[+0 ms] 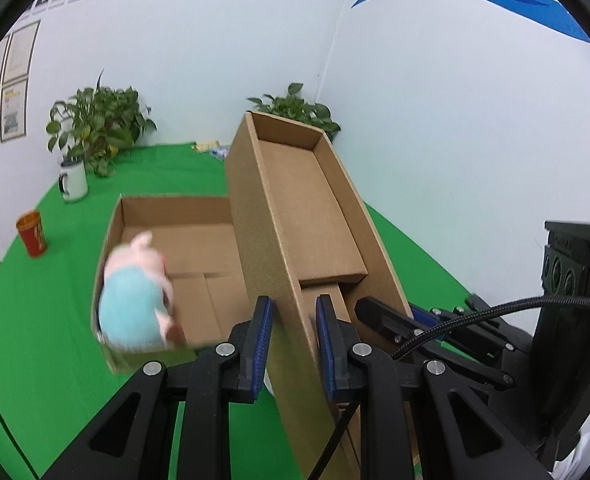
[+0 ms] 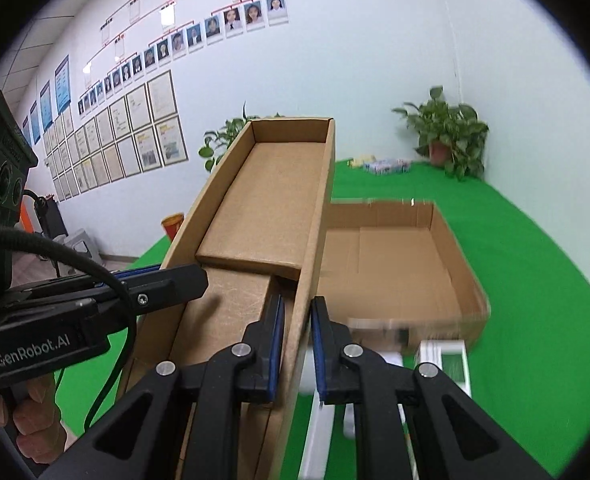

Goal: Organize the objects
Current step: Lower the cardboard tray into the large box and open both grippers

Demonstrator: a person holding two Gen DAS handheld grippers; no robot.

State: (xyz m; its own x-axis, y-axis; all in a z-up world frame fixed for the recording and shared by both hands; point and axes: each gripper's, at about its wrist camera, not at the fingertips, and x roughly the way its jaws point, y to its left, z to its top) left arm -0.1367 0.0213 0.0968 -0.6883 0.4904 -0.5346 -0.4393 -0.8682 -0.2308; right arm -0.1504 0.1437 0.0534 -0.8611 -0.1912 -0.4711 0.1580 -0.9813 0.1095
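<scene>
The left gripper (image 1: 293,342) has its jaws pinched nearly closed on one long side wall of a shallow cardboard lid (image 1: 295,200). The right gripper (image 2: 297,344) grips the opposite side wall the same way. The lid is held tilted in the air, open side facing the cameras, far end higher. Just beside and below it, an open cardboard box (image 1: 135,208) rests on the green tabletop (image 1: 35,320), with a pink and blue plush pig (image 1: 137,300) at its near corner. A white mug (image 1: 73,180), a red cup (image 1: 33,234) and potted plants (image 1: 95,120) stand further off. The step appears to be carrying the lid toward the box. Next, the lid likely needs turning over and lining up squarely above the box.
</scene>
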